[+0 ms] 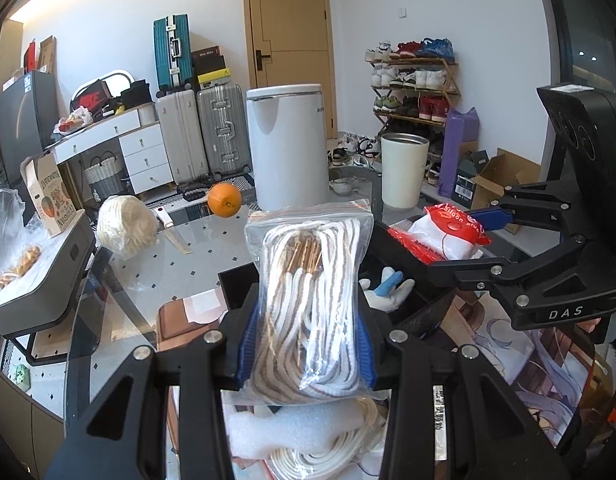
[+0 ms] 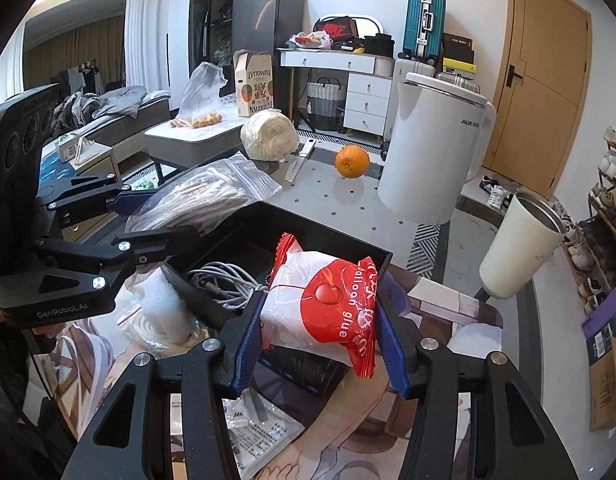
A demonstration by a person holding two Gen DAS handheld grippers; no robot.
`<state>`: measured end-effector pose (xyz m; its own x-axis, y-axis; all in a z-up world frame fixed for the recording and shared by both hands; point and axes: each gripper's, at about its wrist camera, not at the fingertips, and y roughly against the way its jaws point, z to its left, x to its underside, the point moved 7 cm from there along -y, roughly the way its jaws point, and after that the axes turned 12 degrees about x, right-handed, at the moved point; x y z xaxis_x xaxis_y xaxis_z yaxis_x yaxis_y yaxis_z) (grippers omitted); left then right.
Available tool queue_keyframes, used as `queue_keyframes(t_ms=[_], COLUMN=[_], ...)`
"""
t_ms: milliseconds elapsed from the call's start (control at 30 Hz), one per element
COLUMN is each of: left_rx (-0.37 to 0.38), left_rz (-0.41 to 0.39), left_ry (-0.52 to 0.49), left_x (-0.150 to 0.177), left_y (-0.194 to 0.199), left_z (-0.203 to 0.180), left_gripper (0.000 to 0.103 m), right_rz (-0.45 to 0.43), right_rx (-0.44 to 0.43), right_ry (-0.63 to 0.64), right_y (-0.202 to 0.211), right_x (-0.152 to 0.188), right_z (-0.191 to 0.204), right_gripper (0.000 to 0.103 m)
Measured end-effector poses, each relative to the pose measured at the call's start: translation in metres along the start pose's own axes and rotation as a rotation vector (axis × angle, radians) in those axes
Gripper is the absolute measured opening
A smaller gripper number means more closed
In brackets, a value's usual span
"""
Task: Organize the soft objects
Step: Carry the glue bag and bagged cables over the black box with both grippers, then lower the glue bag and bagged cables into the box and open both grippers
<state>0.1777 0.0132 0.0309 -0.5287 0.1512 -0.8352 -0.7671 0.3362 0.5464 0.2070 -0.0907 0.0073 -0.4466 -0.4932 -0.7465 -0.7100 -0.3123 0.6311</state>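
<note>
Cluttered bedroom, glass bench (image 1: 196, 252) with kettle (image 1: 286, 144) and orange (image 1: 224, 199). Left gripper (image 1: 306, 316) clamped on zip bag of cord (image 1: 308, 300); right gripper (image 2: 320, 332) clamped on balloon glue pack (image 2: 324, 304), both just above black box (image 2: 308, 232).

Glass table (image 2: 340, 200) with orange (image 2: 352, 162), kettle (image 2: 432, 152), black tray (image 2: 308, 224).

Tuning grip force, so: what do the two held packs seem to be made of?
Zip bag: thin, clear, glossy plastic, crinkled, holding what looks like woven cord. Red-and-white packet: shiny plastic film with crimped ends; its contents are hidden.
</note>
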Motion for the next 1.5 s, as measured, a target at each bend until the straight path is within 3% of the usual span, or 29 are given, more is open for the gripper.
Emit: queue_keyframes(t_ms=[500, 1067, 1500], left_rx=[0.021, 0.043, 0.077], left_rz=[0.09, 0.141, 0.172], left_ry=[-0.016, -0.002, 0.006], left_x=[0.0, 0.0, 0.007], left_y=[-0.032, -0.057, -0.071], left_z=[0.009, 0.019, 0.02], left_gripper=[0.039, 0.039, 0.04], right_rz=[0.039, 0.055, 0.104], right_rx=[-0.008, -0.011, -0.033], right_ry=[0.031, 0.043, 0.123], right_y=[-0.029, -0.043, -0.066], right_x=[-0.009, -0.013, -0.013], right_z=[0.004, 0.001, 0.019], right_gripper=[0.053, 0.053, 0.053])
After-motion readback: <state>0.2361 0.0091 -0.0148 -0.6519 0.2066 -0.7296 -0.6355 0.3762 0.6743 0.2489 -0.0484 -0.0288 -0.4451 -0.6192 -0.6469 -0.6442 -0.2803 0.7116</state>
